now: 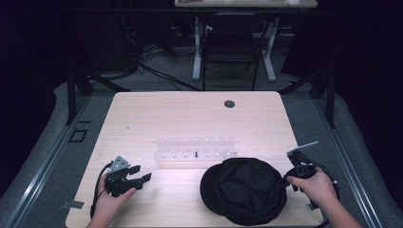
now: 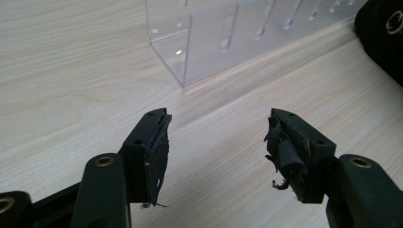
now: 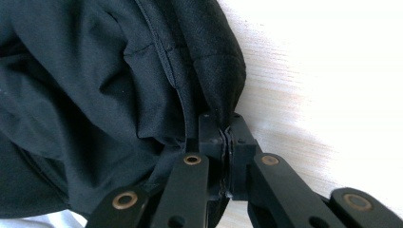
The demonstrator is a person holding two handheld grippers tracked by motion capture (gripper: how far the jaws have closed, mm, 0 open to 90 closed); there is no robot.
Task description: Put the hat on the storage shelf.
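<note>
High view: light wood tabletop (image 1: pixel 142 118) w/ a black fabric hat (image 1: pixel 244 190) lying at the near right, just in front of a clear acrylic rack (image 1: pixel 195 148) that sits across the middle; a small dark round hole (image 1: pixel 229 103) marks the far side of the top. Right gripper (image 1: pixel 287 180), held in the person's right hand (image 1: pixel 316 187), sits at the hat's right edge, touching it; its jaws are pressed together on a fold of the hat's rim. Right gripper view: the two black jaws meet at centre w/ the fabric edge caught between them; the bulk of the hat (image 3: pixel 95 85) spreads up and to the left of the gripper (image 3: pixel 224 130), bare tabletop (image 3: pixel 323 71) to the right. Left gripper (image 1: pixel 139 173), in the left hand (image 1: pixel 111 199), rests near the front left of the tabletop, well apart from the hat, w/ jaws spread and nothing between them. Left gripper view: jaws stand wide over bare wood at the gripper (image 2: pixel 216 137); worn black pads (image 2: pixel 159 156) peel at the edges; the rack's (image 2: pixel 209 42) near corner lies ahead, and a bit of the hat (image 2: pixel 380 38) shows at upper right. Behind the tabletop, on the grey floor, a dark chair (image 1: pixel 233 47) stands at a second table (image 1: pixel 244 4).
</note>
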